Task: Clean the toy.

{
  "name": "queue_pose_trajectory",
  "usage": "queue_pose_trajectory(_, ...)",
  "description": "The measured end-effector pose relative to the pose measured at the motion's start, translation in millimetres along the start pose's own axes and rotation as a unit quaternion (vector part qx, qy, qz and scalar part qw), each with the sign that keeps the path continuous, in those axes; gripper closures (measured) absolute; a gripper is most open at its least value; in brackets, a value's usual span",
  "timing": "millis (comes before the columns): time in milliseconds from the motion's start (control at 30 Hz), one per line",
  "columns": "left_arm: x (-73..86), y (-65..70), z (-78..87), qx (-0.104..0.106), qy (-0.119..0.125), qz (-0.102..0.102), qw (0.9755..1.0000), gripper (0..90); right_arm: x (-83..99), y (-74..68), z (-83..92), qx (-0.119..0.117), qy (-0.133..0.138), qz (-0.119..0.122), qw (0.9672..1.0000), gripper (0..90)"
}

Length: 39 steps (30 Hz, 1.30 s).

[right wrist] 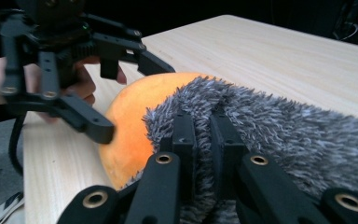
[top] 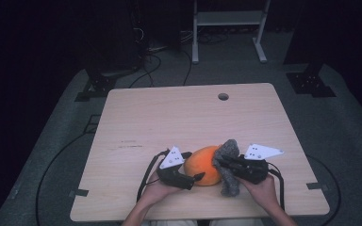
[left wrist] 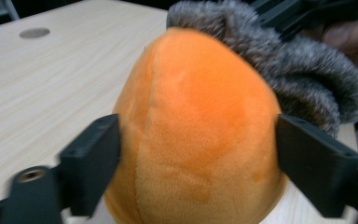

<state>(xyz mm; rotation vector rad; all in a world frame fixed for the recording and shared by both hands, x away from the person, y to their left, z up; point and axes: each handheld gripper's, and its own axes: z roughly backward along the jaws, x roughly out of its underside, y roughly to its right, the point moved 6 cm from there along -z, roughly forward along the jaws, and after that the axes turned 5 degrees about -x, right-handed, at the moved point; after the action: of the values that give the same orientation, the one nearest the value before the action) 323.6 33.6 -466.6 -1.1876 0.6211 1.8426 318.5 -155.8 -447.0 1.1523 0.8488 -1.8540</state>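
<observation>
Step in hand, as I judge it: wiping the orange plush toy [top: 206,165] with the grey furry cloth [top: 229,165]. The toy rests near the front edge of the table [top: 179,117], between my two tools. My left gripper [top: 194,177] brackets its base, both jaws at its sides, contact looking light. My right gripper [right wrist: 204,140] is clamped tight on the cloth, which drapes over the toy's far side. Next move: steady the toy from the left and draw the cloth across its surface without tipping it.
</observation>
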Motion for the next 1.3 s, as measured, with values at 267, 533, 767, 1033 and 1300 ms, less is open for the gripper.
queue_pose_trajectory(267, -8.7, 2.6, -0.7, -0.011, 0.016, -0.004, 0.9998, 35.6, 13.8, 7.5, 24.5, 0.032, -0.029, -0.006, 0.9991, 81.3)
queue_pose_trajectory(533, -13.4, 17.7, -3.9, 0.002, 0.011, -0.050, 0.9987, 29.0, -11.4, -10.1, 9.0, 0.001, -0.004, 0.027, 0.9996, 81.4)
queue_pose_trajectory(767, 0.3, 3.2, -12.8, 0.038, -0.026, 0.045, 0.9979, 15.5, -3.6, -6.9, 8.7, -0.016, -0.001, 0.012, 0.9998, 81.3)
queue_pose_trajectory(1033, -8.3, 1.6, -3.9, 0.007, 0.012, 0.022, 0.9997, 35.9, 9.3, 21.4, 24.7, 0.046, -0.018, -0.023, 0.9985, 81.5)
queue_pose_trajectory(1300, -16.2, 6.4, -3.2, -0.001, 0.011, 0.017, 0.9998, 37.0, -22.4, -14.7, 19.4, 0.009, 0.026, 0.038, 0.9989, 81.4)
